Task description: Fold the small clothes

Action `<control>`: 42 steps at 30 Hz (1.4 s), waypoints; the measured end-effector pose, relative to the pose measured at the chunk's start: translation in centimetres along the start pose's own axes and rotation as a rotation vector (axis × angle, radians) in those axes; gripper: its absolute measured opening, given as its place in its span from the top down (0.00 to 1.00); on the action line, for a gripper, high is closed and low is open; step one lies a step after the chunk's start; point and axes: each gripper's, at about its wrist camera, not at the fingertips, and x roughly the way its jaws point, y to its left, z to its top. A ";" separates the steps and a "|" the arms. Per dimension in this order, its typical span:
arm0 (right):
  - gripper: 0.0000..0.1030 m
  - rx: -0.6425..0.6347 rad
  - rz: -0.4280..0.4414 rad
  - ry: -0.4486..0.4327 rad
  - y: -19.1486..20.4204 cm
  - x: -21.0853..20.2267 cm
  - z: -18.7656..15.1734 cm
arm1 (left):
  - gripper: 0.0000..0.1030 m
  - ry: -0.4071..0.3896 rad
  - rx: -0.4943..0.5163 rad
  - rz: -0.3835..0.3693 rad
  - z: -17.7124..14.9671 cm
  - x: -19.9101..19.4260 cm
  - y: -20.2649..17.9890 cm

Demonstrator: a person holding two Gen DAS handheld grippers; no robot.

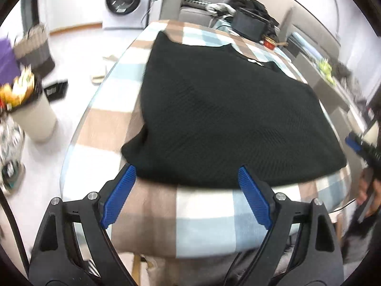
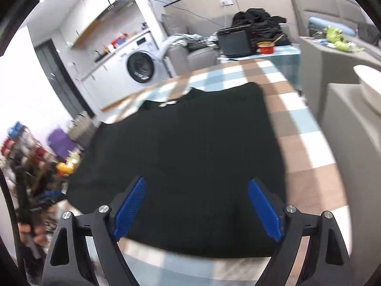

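Observation:
A black knit top [image 1: 226,109] lies spread flat on the table with the checked brown, blue and white cloth [image 1: 204,214], its neckline with a white label [image 2: 167,103] at the far end. My left gripper [image 1: 187,169] hovers open over the near hem at its left corner, nothing between its blue pads [image 1: 119,195]. My right gripper [image 2: 197,180] is open above the near part of the top [image 2: 185,143], its pads clear of the fabric. In the left wrist view the right gripper's blue finger [image 1: 354,143] shows at the right edge, held by a hand.
At the table's far end stand a black box [image 2: 234,41] and a red tin [image 2: 265,47]. Beyond them a grey sofa holds a pile of dark clothes [image 2: 259,21]. A washing machine [image 1: 123,0] is at the back, and a beige bin [image 1: 35,116] is on the floor to the left.

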 end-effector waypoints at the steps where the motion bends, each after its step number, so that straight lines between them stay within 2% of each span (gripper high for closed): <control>1: 0.13 -0.013 0.004 -0.008 0.4 -0.1 -0.1 | 0.16 0.015 -0.031 -0.015 -0.3 0.1 0.7; 3: 0.13 -0.038 0.007 -0.013 1.1 -0.1 -0.1 | 0.16 0.066 -0.096 -0.058 -0.9 1.0 1.9; 4: 0.13 -0.047 0.009 -0.013 1.4 0.0 -0.1 | 0.16 0.067 -0.115 -0.075 -1.1 1.3 2.2; 5: 0.13 -0.047 0.010 -0.011 1.5 0.0 -0.2 | 0.16 0.030 -0.118 -0.081 -1.2 0.9 2.2; 8: 0.13 -0.042 0.016 -0.003 1.8 0.2 -0.3 | 0.16 0.035 -0.172 -0.153 -1.1 1.4 2.4; 16: 0.13 -0.048 0.017 0.018 2.0 1.3 -0.4 | 0.16 -0.099 -0.310 -0.156 -0.1 2.6 2.1; 22: 0.13 -0.047 0.017 0.033 2.0 1.9 -0.4 | 0.28 -0.134 -0.395 -0.139 0.7 3.4 2.2; 26: 0.13 -0.047 0.023 0.046 2.1 2.3 -0.5 | 0.39 -0.161 -0.403 -0.089 2.0 4.8 1.7; 28: 0.13 -0.052 0.018 0.052 2.2 2.6 -0.6 | 0.55 -0.170 -0.419 -0.069 2.7 5.8 1.2; 29: 0.13 -0.055 0.016 0.053 2.3 2.7 -0.7 | 0.71 -0.167 -0.429 -0.062 3.0 6.5 1.2; 32: 0.13 -0.063 0.002 0.055 2.2 2.7 -0.7 | 0.78 -0.182 -0.422 -0.050 3.4 7.2 0.9; 37: 0.13 -0.053 -0.010 0.039 1.5 2.2 -0.6 | 0.79 -0.223 -0.372 -0.068 3.5 6.0 0.6; 42: 0.13 -0.029 -0.023 0.035 0.5 2.0 -0.5 | 0.80 -0.281 -0.256 -0.057 4.9 4.3 -2.4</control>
